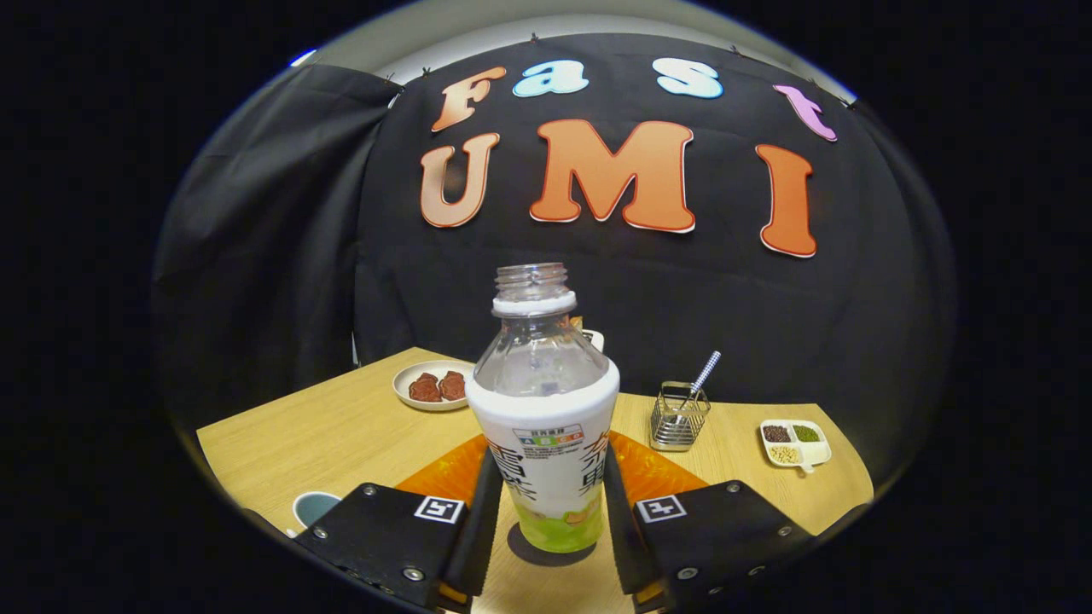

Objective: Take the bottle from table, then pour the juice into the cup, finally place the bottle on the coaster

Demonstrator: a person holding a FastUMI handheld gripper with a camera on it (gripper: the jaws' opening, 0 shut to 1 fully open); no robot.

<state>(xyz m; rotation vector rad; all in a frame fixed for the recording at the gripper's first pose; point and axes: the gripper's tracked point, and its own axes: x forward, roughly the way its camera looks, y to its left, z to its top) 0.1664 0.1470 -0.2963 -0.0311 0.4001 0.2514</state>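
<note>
Tongs [546, 512] are clamped on the bottle [546, 426] — both fingers press its label sides. Bottle is upright, cap off, the clear upper part looks empty, and it appears to be touching or hovering just above the desk [341, 426], shadow right under its base. The orange coaster [657, 473] lies just behind the bottle, so it's not on it. Cup [314, 507] sits left of the bottle, by the left finger; can't see what's inside. My read: grasp is done — pour state unclear, coaster placement not yet done. Wire holder [678, 418] stands right of the bottle, beyond the coaster.
</note>
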